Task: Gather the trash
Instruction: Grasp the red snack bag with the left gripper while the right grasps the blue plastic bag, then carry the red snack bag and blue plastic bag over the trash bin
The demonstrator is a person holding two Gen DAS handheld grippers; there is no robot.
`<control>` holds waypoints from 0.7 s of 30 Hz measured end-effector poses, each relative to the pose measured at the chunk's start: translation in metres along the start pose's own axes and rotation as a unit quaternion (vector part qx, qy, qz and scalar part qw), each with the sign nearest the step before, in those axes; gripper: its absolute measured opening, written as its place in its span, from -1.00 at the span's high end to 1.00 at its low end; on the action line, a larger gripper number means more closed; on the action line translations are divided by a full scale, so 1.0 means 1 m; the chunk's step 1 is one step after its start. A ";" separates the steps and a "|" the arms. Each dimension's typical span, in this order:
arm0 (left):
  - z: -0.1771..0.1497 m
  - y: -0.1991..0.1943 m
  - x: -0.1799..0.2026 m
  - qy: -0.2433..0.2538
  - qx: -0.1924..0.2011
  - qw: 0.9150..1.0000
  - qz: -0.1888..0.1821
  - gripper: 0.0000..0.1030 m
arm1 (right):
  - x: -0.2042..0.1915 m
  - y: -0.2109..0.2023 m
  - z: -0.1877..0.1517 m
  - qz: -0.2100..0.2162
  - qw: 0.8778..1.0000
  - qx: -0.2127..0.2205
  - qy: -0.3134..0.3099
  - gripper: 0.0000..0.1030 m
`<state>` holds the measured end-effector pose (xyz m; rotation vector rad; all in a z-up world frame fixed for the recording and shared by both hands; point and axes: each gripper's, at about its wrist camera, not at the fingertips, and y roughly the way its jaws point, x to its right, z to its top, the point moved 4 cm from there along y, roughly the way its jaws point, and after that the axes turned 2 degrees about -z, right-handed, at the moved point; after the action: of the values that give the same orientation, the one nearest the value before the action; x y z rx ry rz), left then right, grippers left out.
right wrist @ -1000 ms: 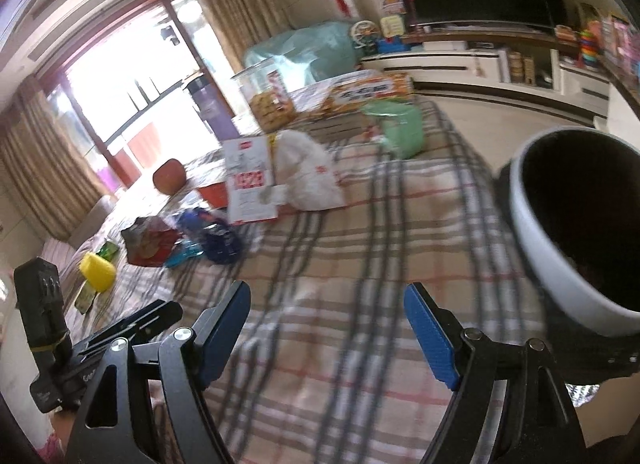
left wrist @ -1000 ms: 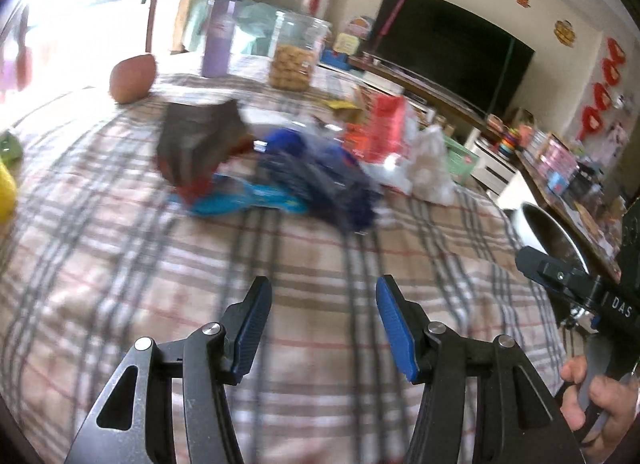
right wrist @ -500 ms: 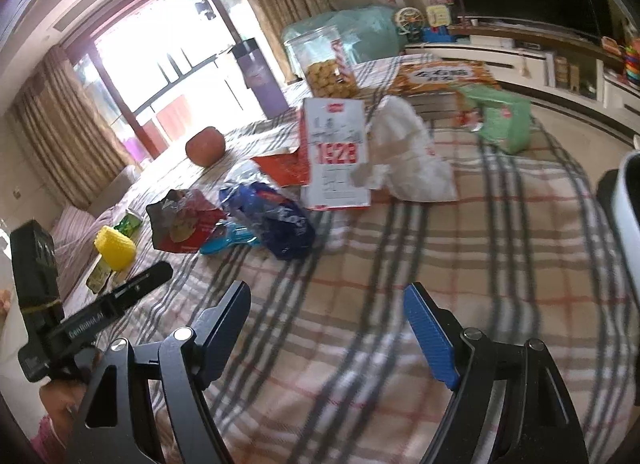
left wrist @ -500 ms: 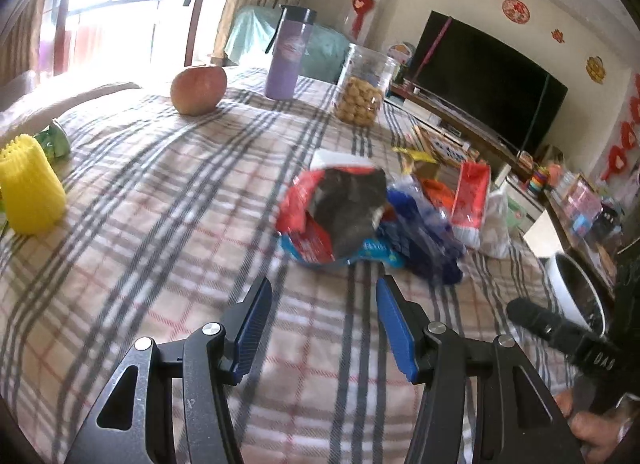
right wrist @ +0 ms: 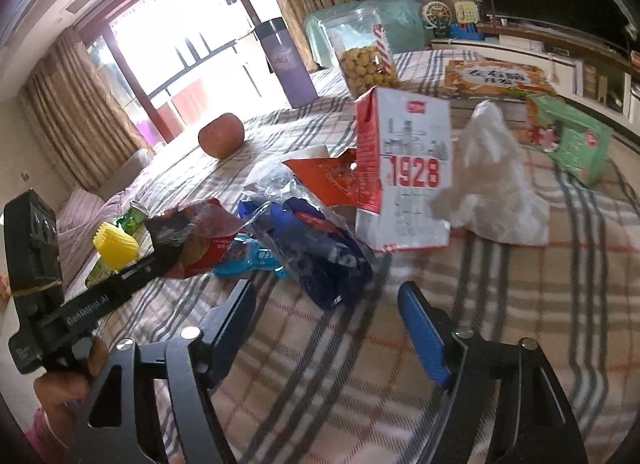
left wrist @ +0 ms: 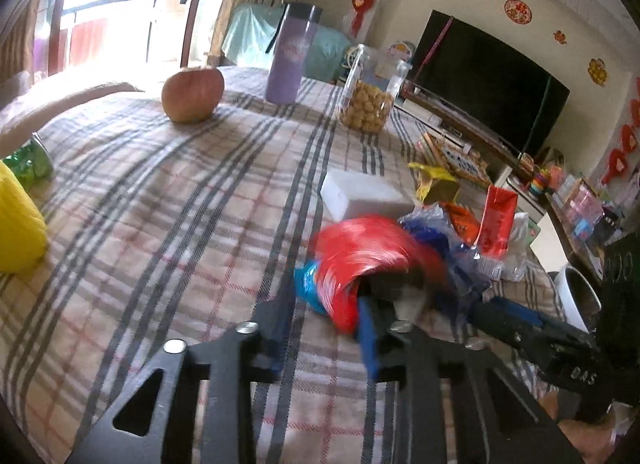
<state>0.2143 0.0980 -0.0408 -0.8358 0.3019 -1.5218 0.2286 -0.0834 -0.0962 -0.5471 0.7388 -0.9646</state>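
Trash lies heaped toward the far right part of the plaid-covered table [left wrist: 168, 200]: a red wrapper [left wrist: 356, 260], a blue bag [right wrist: 320, 260] and a 1928 carton [right wrist: 404, 172]. The red wrapper sits just ahead and slightly right of the left gripper [left wrist: 324, 328], the nearer tool; its jaws are spread and blurred, and contact cannot be judged. The right gripper [right wrist: 328, 324] is wide apart, empty, short of the blue bag.

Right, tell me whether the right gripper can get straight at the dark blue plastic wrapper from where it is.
Probably yes. The right gripper is open, and the dark blue plastic wrapper lies just ahead of its fingers on the plaid tablecloth, with nothing between them. The left gripper works beside it at the red snack bag.
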 end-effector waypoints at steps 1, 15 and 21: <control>0.000 0.002 0.000 0.001 -0.003 1.000 -0.001 0.76 | -0.001 0.003 0.001 -0.001 1.000 -0.001 -0.002 -0.31; -0.022 -0.015 0.012 0.016 0.000 1.000 -0.005 1.00 | 0.001 -0.020 -0.020 0.003 1.000 0.001 -0.008 0.70; -0.036 -0.031 0.025 0.019 0.001 1.000 -0.021 1.00 | 0.015 -0.053 -0.036 0.003 1.000 0.012 0.011 0.70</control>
<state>0.1693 0.0687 -0.0374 -0.8173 0.3117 -1.5782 0.1789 -0.1250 -0.0868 -0.5131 0.7474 -0.9739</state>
